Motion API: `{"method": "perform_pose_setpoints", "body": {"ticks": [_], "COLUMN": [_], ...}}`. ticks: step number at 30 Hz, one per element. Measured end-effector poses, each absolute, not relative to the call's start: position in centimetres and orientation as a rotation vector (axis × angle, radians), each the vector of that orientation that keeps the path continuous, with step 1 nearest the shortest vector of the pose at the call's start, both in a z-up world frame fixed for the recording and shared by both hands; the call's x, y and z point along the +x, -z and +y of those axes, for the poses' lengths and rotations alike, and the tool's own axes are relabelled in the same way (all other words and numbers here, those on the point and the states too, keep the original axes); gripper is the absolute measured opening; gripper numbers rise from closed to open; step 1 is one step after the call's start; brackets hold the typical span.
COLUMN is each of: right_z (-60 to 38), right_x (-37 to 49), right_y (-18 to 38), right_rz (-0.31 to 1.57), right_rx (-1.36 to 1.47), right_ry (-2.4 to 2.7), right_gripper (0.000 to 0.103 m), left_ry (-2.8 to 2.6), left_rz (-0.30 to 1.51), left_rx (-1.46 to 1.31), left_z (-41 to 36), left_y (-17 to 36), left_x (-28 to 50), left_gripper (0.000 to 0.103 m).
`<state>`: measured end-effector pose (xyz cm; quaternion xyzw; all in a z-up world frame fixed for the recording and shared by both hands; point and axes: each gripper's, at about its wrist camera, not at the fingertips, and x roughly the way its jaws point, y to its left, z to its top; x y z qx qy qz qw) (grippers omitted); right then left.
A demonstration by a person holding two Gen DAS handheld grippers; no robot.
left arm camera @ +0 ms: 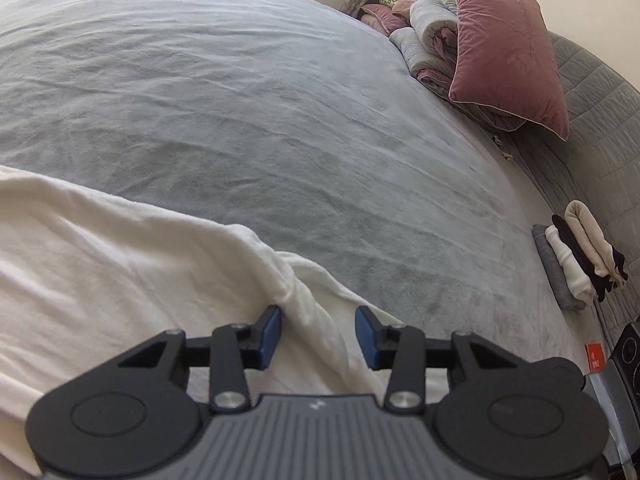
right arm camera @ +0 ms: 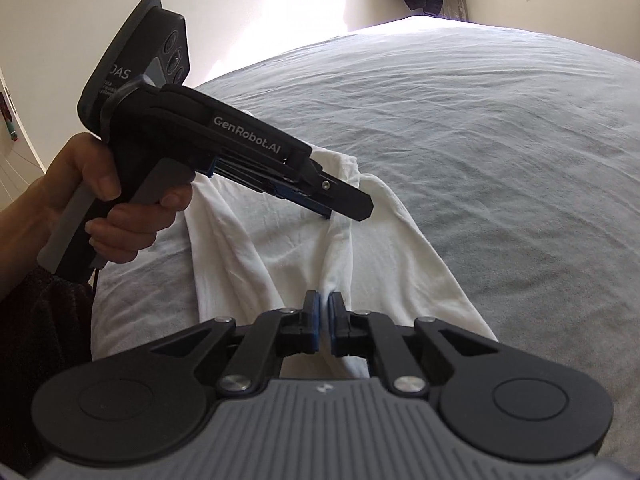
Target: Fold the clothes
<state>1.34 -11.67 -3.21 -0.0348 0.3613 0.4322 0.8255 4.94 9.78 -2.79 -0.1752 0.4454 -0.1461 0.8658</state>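
1. White garment (right arm camera: pixel 280 248) lies flat on grey bed (right arm camera: pixel 500 140)
2. Right gripper (right arm camera: pixel 325 312) fingers pinch its raised fold
3. Left gripper (left arm camera: pixel 319 320) fingers straddle the same ridge, gap visible, not pressing

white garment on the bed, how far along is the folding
Done: a stack of folded clothes sits at the bed's far edge. In hand: the white garment lies spread, the right tool shut on a raised ridge of it, and the left tool straddles the same ridge, pads not yet pressing. Left: folding and stacking it.
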Motion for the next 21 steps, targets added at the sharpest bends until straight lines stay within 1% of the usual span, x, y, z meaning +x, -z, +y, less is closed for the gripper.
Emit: {"method": "perform_pose_setpoints", "body": {"ticks": [2, 3, 5, 6, 7, 9, 15, 21], "right_z": [-11.6, -11.7, -12.3, -12.7, -13.2, -14.1, -13.9, -10.4], "right_x": [1.3, 1.3, 1.7, 2.0, 2.2, 2.6, 4.6, 8.0], "right_y": [3.3, 3.4, 3.3, 3.4, 3.5, 3.8, 4.0, 5.3], "right_rz": [0.776, 0.780, 0.798, 0.814, 0.826, 0.850, 0.957, 1.040], "right_rx": [-0.066, -0.055, -0.001, 0.044, 0.096, 0.196, 0.494, 0.671], "right_ry": [-0.914, -0.911, -0.883, -0.868, -0.856, -0.844, -0.850, -0.829], "right_gripper": [0.011, 0.015, 0.016, 0.021, 0.037, 0.054, 0.055, 0.055], "left_ry": [0.280, 0.280, 0.286, 0.289, 0.292, 0.299, 0.326, 0.360], "left_rz": [0.936, 0.937, 0.938, 0.938, 0.938, 0.940, 0.944, 0.935], "left_rx": [-0.349, -0.349, -0.355, -0.357, -0.361, -0.374, -0.405, -0.375], "left_z": [9.8, 10.0, 10.5, 10.7, 11.0, 11.7, 13.4, 14.0], "left_y": [3.0, 3.0, 3.1, 3.1, 3.1, 3.3, 3.6, 3.8], "left_x": [4.8, 4.6, 4.2, 4.0, 3.7, 3.2, 1.6, 0.4], "left_gripper": [0.005, 0.005, 0.004, 0.004, 0.004, 0.004, 0.004, 0.005]}}
